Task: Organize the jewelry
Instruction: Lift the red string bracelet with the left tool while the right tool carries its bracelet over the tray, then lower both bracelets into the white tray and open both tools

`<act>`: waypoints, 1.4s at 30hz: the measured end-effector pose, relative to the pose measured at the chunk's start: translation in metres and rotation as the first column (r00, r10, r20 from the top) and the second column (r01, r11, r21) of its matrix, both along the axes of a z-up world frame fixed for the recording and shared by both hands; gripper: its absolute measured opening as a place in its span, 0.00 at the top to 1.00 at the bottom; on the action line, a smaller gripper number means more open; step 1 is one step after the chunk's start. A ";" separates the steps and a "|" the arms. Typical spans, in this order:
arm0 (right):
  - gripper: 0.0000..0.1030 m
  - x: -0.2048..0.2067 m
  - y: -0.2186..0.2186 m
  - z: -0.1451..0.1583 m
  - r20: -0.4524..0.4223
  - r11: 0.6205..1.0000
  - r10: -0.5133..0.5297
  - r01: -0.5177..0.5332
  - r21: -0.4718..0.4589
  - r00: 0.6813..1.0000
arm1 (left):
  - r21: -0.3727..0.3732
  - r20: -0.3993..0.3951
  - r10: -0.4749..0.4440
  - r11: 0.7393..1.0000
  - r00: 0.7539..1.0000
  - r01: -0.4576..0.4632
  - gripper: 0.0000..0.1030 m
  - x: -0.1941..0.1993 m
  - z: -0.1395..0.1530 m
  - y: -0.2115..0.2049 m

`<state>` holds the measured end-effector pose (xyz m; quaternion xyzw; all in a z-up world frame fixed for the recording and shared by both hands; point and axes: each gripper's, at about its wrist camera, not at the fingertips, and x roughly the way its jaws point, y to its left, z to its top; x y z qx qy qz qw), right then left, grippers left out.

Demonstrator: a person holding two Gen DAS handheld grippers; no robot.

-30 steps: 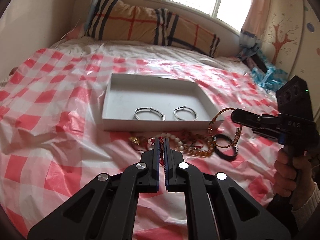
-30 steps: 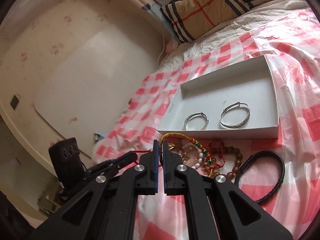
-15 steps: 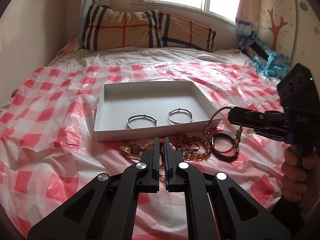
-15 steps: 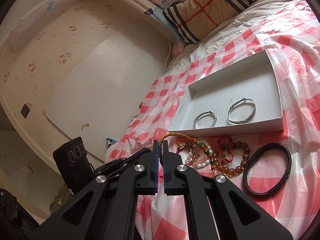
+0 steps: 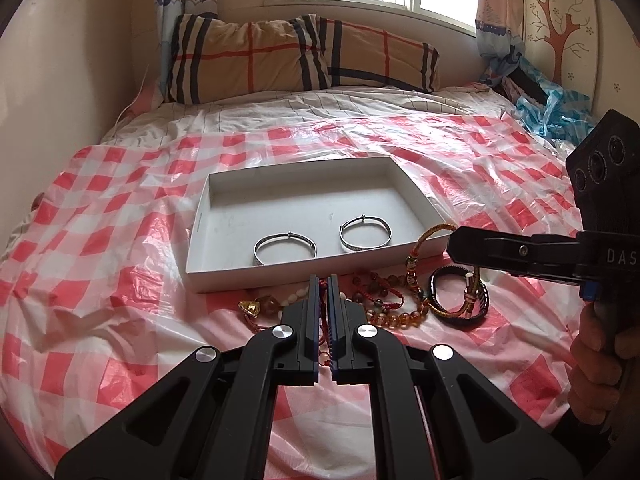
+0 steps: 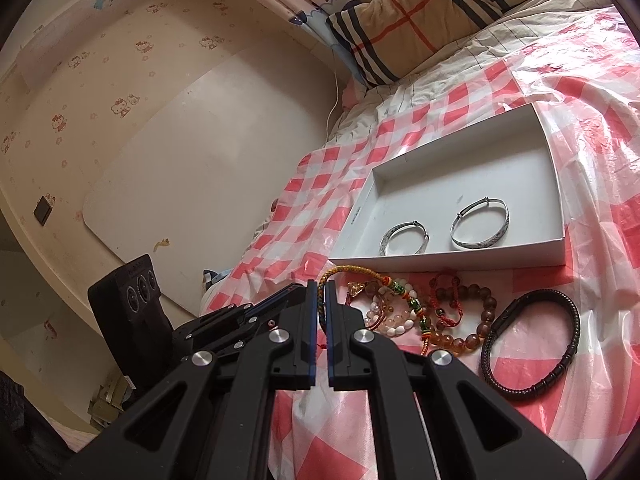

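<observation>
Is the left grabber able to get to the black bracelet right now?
Probably not straight away. The left gripper is shut on a red cord, so it is busy. The black bracelet lies off to its right, and the right gripper, shut on a braided cord bracelet, hangs just above it.

We can read only "DAS" in pale capitals on the black body of the right gripper (image 5: 454,245), cut off by the picture's edge. Small print runs along the white box's (image 6: 357,213) rim, too tiny for us to read.
</observation>
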<state>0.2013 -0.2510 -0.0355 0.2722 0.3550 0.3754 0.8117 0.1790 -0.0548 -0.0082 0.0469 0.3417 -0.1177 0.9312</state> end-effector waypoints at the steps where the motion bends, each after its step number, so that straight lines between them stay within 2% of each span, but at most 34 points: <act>1: 0.96 0.000 0.000 0.000 -0.001 1.000 -0.001 0.001 0.001 1.000 | 0.001 0.003 -0.002 1.000 1.000 0.002 0.96 0.000 0.001 -0.002; 10: 0.96 0.001 -0.003 0.001 0.001 1.000 -0.014 0.014 0.005 1.000 | -0.003 0.008 -0.005 1.000 1.000 0.005 0.96 0.002 0.003 -0.005; 17: 0.96 0.010 -0.007 0.004 0.010 0.999 -0.037 0.037 0.006 0.999 | -0.041 0.006 0.007 0.999 1.000 -0.007 0.96 0.016 0.009 0.003; 25: 0.96 0.031 -0.010 0.007 0.006 0.998 -0.068 0.068 -0.013 0.998 | -0.101 0.016 0.008 0.995 1.000 -0.007 0.97 0.047 0.021 0.008; 42: 0.96 0.096 -0.008 -0.002 0.012 0.986 -0.125 0.125 -0.109 0.992 | -0.207 -0.021 -0.002 0.978 1.000 -0.003 0.96 0.106 0.013 0.006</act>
